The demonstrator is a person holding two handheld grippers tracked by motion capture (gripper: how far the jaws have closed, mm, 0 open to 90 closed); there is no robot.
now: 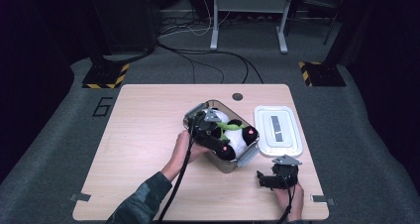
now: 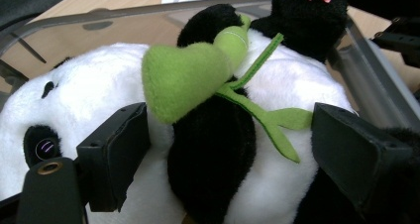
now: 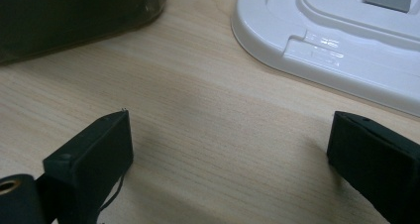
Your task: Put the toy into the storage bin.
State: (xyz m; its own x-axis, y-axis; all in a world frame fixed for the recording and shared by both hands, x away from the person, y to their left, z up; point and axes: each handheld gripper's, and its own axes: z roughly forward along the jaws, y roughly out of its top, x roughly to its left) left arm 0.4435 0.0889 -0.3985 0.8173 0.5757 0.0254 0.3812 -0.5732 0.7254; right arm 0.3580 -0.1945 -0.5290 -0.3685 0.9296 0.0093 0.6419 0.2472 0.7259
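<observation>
The black and white plush panda with green leaf (image 1: 232, 135) lies inside the clear plastic box with grey latches (image 1: 246, 156), near the middle of the light wooden counter (image 1: 143, 135). The left tongs (image 2: 228, 149) are clasped around the panda's body, pads pressing into the fur. The right tongs (image 1: 272, 179) rest released near the counter's front right corner, just beside the white plastic lid (image 1: 277, 130).
</observation>
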